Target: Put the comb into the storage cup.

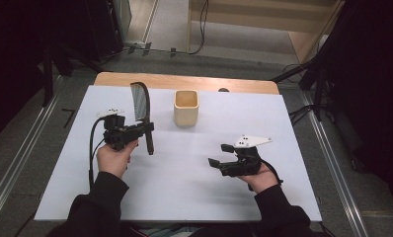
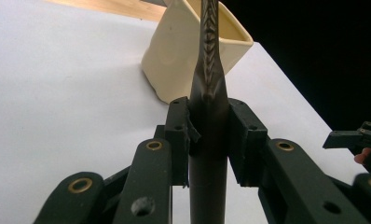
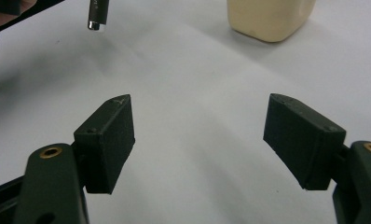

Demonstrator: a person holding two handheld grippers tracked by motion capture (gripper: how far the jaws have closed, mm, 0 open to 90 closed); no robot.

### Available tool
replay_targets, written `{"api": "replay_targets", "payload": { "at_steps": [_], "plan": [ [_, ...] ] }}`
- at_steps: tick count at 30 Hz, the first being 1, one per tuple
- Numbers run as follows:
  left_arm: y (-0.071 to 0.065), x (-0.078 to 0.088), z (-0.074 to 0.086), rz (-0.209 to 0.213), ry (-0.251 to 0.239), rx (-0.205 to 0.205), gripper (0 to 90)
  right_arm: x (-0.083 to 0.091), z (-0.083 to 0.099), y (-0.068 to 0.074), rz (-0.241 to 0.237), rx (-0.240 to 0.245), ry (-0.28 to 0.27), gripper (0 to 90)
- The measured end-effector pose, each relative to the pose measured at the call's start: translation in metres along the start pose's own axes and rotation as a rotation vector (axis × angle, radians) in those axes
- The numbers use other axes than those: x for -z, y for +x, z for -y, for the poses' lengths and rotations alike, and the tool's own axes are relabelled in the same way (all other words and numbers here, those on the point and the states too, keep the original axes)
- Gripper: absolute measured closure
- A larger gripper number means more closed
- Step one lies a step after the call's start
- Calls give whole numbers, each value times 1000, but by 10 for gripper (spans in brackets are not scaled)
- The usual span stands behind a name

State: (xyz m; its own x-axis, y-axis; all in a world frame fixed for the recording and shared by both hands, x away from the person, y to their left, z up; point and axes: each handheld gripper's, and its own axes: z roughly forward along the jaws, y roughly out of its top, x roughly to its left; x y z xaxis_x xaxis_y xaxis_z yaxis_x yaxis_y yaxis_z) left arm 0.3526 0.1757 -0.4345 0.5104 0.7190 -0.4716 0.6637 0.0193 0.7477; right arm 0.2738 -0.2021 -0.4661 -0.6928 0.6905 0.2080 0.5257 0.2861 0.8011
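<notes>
A: Start at the left gripper (image 1: 144,129); what is it doing?

B: Its jaws are clamped on the handle of a dark comb (image 1: 141,101); the left gripper view shows the pads pressed against both sides of the handle (image 2: 209,140), so the hold looks firm.

A: Why grip it there and not higher?

B: My guess is that holding low on the handle leaves the toothed end free; in the high view the comb stands nearly upright, teeth end up and away from the person, the handle's tip hanging below the jaws, above the white table (image 1: 184,163).

A: And the cream cup (image 1: 186,107)?

B: It stands upright near the far edge, just to the right of the comb and apart from it; the left gripper view lines the comb up right in front of it (image 2: 174,60), which suggests the cup is where the comb is meant to go, one end dropped in through the open mouth.

A: The right gripper (image 1: 220,155)?

B: Its jaws stand wide apart with nothing between them; it hovers low over bare table, well clear of the cup; likely kept out of the way, or ready to steady the cup.
</notes>
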Motion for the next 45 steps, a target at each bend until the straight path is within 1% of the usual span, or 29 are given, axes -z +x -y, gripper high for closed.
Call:
{"api": "replay_targets", "payload": {
  "at_steps": [2, 6, 17, 19, 22, 27, 31, 34, 37, 40, 45],
  "plan": [
    [0, 0, 0, 0, -1, 0, 724, 3, 2, -1, 4, -10, -2, 229],
    [0, 0, 0, 1, 2, -1, 723, 10, 7, -5, 19, -10, -2, 229],
    [0, 0, 0, -1, 1, 4, 724, 28, 22, -12, 52, -36, 7, 227],
    [0, -1, 0, -3, 2, 2, 724, 30, 25, -13, 68, -43, 10, 227],
    [0, -1, 0, -2, -1, 5, 724, 34, 28, -13, 95, -49, 18, 226],
    [2, -1, -1, 4, -5, 15, 724, 38, 33, -14, 106, -49, 19, 219],
    [2, -3, -1, 15, -10, 25, 724, 40, 38, -15, 136, -56, 14, 198],
    [1, -5, -2, 24, -21, 35, 724, 43, 41, -16, 144, -61, 13, 198],
    [0, -6, -4, 25, -23, 27, 724, 48, 44, -18, 157, -69, 6, 198],
    [-4, -8, -8, 30, -25, 2, 724, 51, 46, -19, 159, -80, -2, 198],
    [-8, -11, -11, 36, -19, -16, 724, 56, 48, -21, 168, -95, -4, 198]
  ]
}}
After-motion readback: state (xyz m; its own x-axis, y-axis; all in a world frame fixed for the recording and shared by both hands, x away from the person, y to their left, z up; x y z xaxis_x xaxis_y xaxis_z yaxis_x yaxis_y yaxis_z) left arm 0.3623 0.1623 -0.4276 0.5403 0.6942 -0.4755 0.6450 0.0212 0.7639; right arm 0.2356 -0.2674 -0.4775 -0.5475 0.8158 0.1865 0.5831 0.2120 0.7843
